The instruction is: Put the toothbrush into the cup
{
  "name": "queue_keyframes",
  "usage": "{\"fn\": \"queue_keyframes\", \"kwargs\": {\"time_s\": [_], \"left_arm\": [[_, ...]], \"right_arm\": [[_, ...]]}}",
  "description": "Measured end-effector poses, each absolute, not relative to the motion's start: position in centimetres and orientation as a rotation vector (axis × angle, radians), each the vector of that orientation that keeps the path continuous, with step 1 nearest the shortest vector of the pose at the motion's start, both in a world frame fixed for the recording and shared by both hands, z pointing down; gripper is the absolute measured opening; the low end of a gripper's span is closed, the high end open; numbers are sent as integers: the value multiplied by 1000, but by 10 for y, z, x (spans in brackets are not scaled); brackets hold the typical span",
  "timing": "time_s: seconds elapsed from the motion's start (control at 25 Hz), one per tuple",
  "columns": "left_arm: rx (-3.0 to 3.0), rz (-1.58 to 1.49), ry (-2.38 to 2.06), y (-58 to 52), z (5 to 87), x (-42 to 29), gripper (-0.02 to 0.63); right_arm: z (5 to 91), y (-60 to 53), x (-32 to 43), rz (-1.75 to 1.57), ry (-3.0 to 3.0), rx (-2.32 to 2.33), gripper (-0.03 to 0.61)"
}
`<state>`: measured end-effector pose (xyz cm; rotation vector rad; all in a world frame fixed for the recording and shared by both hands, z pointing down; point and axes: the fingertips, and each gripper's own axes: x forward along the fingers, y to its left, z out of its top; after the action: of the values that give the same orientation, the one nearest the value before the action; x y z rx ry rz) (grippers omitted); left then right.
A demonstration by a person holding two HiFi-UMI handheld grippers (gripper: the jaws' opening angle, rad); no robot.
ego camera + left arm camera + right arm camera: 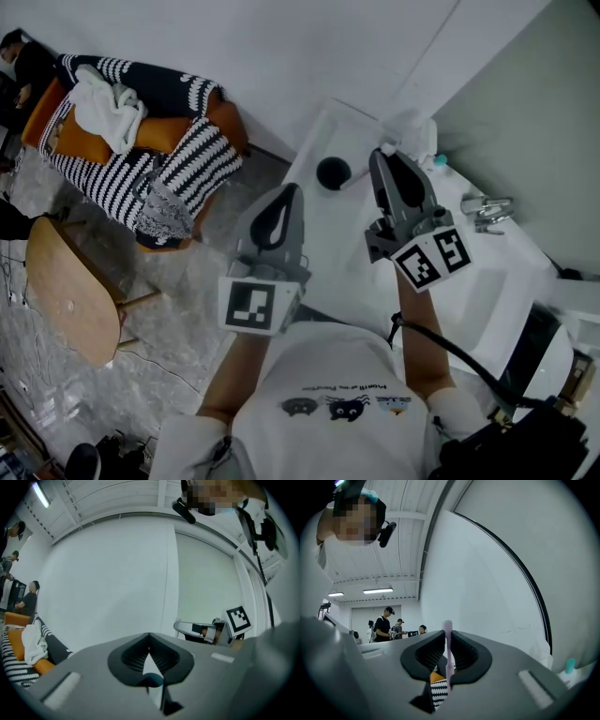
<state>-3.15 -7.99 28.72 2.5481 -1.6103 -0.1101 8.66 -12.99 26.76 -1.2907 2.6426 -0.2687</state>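
A black cup (333,173) stands on the white counter (323,244) near its far edge. My right gripper (380,155) is held to the right of the cup, above the counter, pointing level. In the right gripper view it (447,637) is shut on a pale pink toothbrush (448,641), which stands upright between the pads with its end poking above them. My left gripper (292,189) hovers just left of the cup; in its own view (149,641) the tips meet with nothing between them.
A chrome faucet (487,208) sits over the sink at the right, also seen as the faucet (197,627) in the left gripper view. A teal-capped bottle (439,161) and white wrapping (412,127) stand behind. An orange sofa (141,131) and wooden table (70,291) lie on the floor left.
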Motion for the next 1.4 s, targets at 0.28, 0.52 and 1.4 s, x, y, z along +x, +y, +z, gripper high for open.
{"fn": "queue_keyframes", "kwargs": {"time_s": [0.28,0.52,1.4], "left_arm": [[2536,-94,-1591,-88,297,-31,0],[2529,-88,-1576,-92,300,-32,0],[2508,-69,-1567,-95,312,-37,0]], "right_arm": [[281,-140,85,-289,2645,-1303,41],[291,-146,80,-311,2651,-1310,41],[315,-156,72,-362,2662,-1331,41]]}}
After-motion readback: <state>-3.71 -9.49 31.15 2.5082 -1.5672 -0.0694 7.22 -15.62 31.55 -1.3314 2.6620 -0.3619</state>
